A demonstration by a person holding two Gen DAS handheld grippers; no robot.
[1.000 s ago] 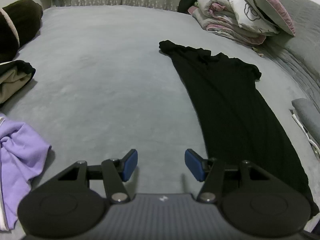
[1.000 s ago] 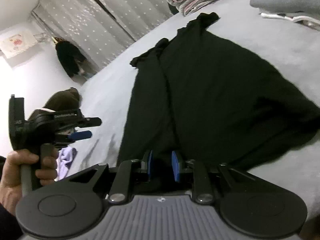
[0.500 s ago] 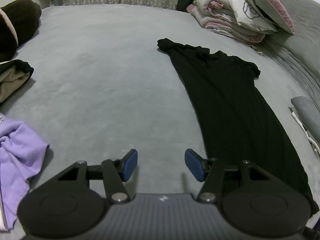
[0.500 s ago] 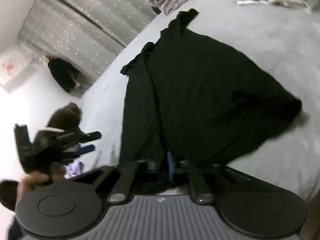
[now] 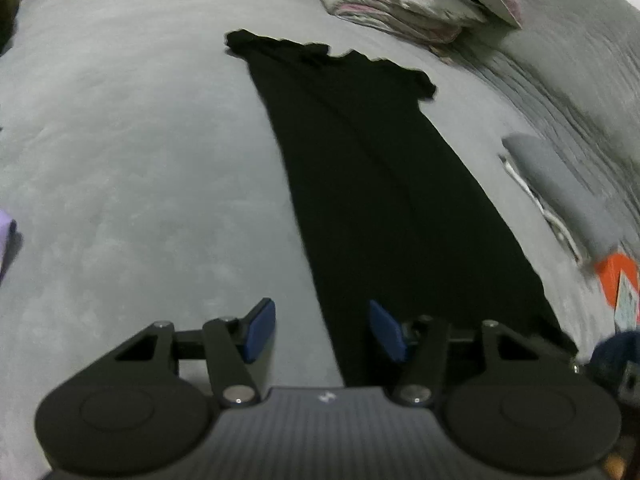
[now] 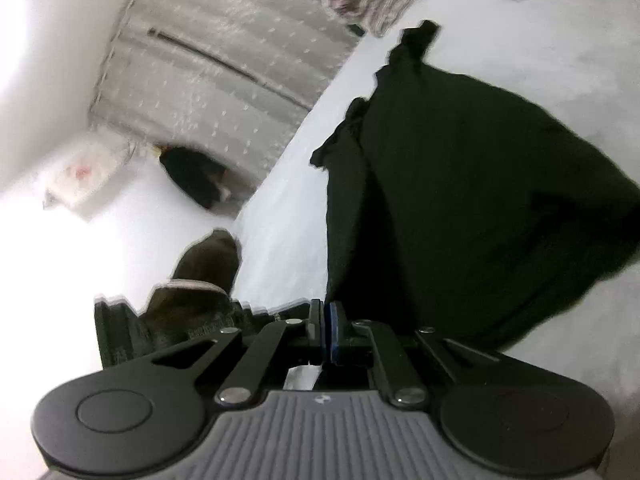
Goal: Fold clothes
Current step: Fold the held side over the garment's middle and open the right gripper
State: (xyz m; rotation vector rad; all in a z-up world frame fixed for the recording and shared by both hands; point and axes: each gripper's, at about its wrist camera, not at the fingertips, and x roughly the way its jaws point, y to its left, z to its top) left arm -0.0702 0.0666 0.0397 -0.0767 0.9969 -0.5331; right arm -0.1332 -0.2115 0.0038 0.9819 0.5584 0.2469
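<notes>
A long black dress (image 5: 380, 180) lies lengthwise on the grey bed (image 5: 140, 160), neckline far, hem near. My left gripper (image 5: 322, 330) hovers over the hem's left corner. Its jaws are closing, the dress's left edge runs between the blue pads, and they do not press it. In the right wrist view the dress (image 6: 460, 180) bunches up from the hem. My right gripper (image 6: 326, 328) is shut, its pads pressed together on the near edge of the fabric.
Folded bedding and a pillow (image 5: 400, 0) are piled at the far end of the bed. A grey folded item (image 5: 560, 184) and an orange box (image 5: 616, 280) lie to the right. A purple garment (image 5: 6, 232) peeks in at the left edge. A brown plush item (image 6: 204, 264) sits near the curtain (image 6: 220, 60).
The left gripper has swung right, so the dress edge now lies between its fingers. The right gripper's jaws have closed fully on the hem and the view has rolled.
</notes>
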